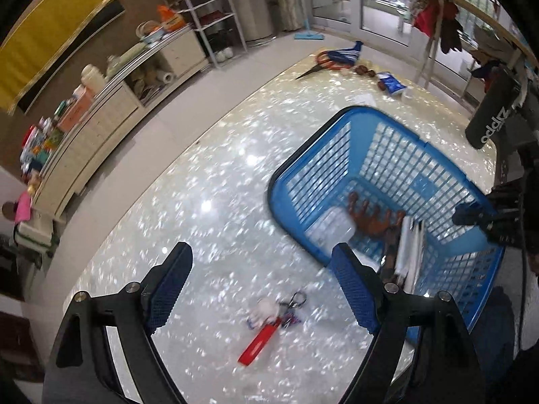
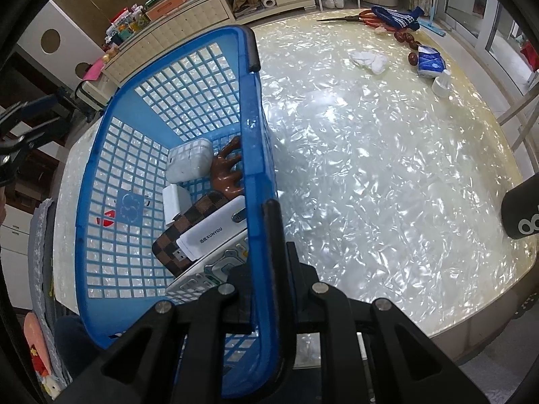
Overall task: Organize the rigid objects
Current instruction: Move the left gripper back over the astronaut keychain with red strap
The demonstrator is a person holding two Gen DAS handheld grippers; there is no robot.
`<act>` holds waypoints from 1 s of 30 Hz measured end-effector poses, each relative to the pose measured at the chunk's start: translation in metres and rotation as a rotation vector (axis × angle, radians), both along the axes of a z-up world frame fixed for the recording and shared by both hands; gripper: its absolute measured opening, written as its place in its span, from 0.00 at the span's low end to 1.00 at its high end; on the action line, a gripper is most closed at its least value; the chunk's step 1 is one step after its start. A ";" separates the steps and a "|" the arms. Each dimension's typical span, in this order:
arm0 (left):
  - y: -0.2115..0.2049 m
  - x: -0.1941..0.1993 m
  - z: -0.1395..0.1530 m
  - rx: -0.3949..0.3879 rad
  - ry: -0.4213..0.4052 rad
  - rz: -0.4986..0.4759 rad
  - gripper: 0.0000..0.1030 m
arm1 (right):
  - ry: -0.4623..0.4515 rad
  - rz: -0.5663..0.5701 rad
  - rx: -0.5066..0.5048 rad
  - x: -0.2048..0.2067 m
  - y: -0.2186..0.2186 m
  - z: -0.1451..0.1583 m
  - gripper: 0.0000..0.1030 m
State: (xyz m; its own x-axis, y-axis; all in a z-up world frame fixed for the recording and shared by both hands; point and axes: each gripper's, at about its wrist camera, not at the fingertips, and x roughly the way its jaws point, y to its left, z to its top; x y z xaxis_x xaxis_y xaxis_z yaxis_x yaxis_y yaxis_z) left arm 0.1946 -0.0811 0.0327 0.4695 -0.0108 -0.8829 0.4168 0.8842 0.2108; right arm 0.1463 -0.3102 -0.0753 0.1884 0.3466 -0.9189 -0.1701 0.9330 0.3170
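Observation:
My left gripper (image 1: 262, 286) hangs open over the pearly table (image 1: 219, 185) with nothing between its blue pads. Just below it lies a key ring (image 1: 266, 320) with a red tag, a white plush and small metal loops. A blue plastic basket (image 1: 387, 155) stands to its right. My right gripper (image 2: 264, 222) is shut on the basket's long rim (image 2: 251, 107). Inside lie a white case (image 2: 190, 163), a brown wooden hand-shaped piece (image 2: 227, 173), a white charger (image 2: 175, 202), a checkered wallet (image 2: 175, 245), a white XUNYOU device (image 2: 215, 232) and a keypad device (image 2: 202, 276).
At the table's far end lie red-handled scissors (image 2: 353, 18), a blue knitted piece (image 2: 397, 17), red dates (image 2: 404, 38), a tissue pack (image 2: 430, 62), a white cloth (image 2: 369, 60) and a white cup (image 2: 441, 84). A black bottle (image 2: 522, 208) stands at the right edge. Cabinets line the wall.

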 end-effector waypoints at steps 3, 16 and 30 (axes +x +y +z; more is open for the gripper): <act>0.023 -0.008 -0.004 -0.003 0.004 0.023 0.84 | 0.000 -0.006 -0.011 -0.001 0.000 0.000 0.13; 0.074 -0.034 -0.070 -0.049 0.117 0.109 0.84 | 0.008 -0.021 -0.035 -0.002 0.000 0.000 0.13; 0.073 -0.028 -0.135 -0.066 0.145 -0.121 0.84 | 0.023 -0.022 -0.042 -0.003 0.000 -0.003 0.13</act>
State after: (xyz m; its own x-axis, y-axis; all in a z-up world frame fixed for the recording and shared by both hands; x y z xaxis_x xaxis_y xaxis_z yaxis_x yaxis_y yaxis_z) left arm 0.1662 -0.0082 -0.1024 0.3292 -0.1201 -0.9366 0.5429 0.8356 0.0836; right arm 0.1431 -0.3098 -0.0787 0.1743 0.3040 -0.9366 -0.1424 0.9489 0.2815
